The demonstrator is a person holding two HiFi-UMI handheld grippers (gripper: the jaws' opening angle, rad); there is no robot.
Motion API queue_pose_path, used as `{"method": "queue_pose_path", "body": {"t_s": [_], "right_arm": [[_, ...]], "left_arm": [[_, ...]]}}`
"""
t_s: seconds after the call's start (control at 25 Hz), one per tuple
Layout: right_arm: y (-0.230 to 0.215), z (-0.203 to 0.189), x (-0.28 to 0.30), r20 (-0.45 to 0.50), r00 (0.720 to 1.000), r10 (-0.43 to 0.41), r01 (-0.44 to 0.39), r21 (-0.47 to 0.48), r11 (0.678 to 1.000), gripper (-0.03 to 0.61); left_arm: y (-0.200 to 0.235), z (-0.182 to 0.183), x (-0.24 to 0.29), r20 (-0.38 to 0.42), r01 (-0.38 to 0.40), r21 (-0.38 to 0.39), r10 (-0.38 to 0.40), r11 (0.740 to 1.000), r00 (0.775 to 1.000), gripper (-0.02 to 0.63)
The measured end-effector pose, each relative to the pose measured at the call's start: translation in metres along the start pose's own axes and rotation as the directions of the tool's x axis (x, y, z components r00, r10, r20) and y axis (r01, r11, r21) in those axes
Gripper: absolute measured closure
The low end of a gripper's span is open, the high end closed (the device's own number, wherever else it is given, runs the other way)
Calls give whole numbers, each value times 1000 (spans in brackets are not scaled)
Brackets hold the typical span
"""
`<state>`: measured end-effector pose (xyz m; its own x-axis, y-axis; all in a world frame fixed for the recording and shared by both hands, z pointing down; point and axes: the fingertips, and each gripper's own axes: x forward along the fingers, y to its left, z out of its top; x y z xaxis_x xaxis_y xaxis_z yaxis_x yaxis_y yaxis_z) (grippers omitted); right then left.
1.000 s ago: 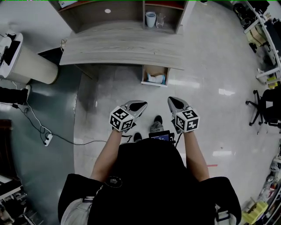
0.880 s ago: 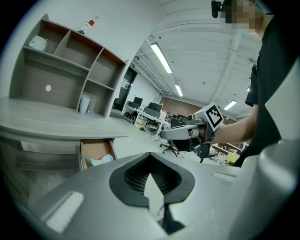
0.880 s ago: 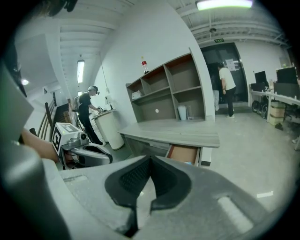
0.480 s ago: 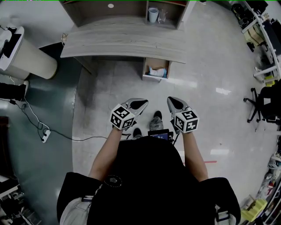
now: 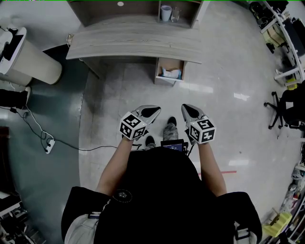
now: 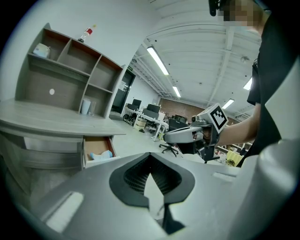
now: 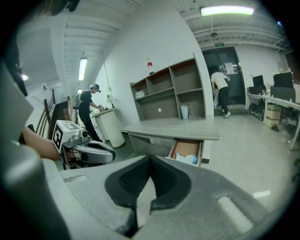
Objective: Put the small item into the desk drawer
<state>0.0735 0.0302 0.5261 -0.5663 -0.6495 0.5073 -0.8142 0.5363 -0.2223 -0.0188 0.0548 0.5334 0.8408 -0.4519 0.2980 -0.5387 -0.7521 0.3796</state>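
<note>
The desk drawer [image 5: 167,81] stands pulled open under the grey desk [image 5: 133,43], and a small light-blue and white item [image 5: 170,73] lies inside it. It also shows in the left gripper view, drawer [image 6: 97,143] and item [image 6: 101,154], and in the right gripper view, drawer [image 7: 186,147] and item [image 7: 189,159]. Both grippers hang side by side in front of the person, well short of the desk. My left gripper [image 5: 156,111] is shut with nothing in it. My right gripper [image 5: 184,108] is shut and empty too.
A shelf unit with two cups [image 5: 166,12] sits on the desk's back. A white cylindrical bin [image 5: 29,66] stands left, with a cable and power strip [image 5: 50,150] on the floor. An office chair [image 5: 284,112] is at right. A person [image 7: 87,112] works beside the bin.
The desk and open drawer have slid farther away toward the top of the head view. Both grippers keep their place in front of the body, still shut.
</note>
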Motion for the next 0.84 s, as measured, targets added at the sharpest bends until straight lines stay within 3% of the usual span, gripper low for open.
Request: {"method": "queue_pose_path", "body": {"t_s": [0.84], "right_arm": [[12, -5, -10, 1, 1000, -27, 27, -18, 999, 583]], "left_arm": [[-7, -4, -8, 10, 17, 5, -17, 1000, 1000, 614]]}}
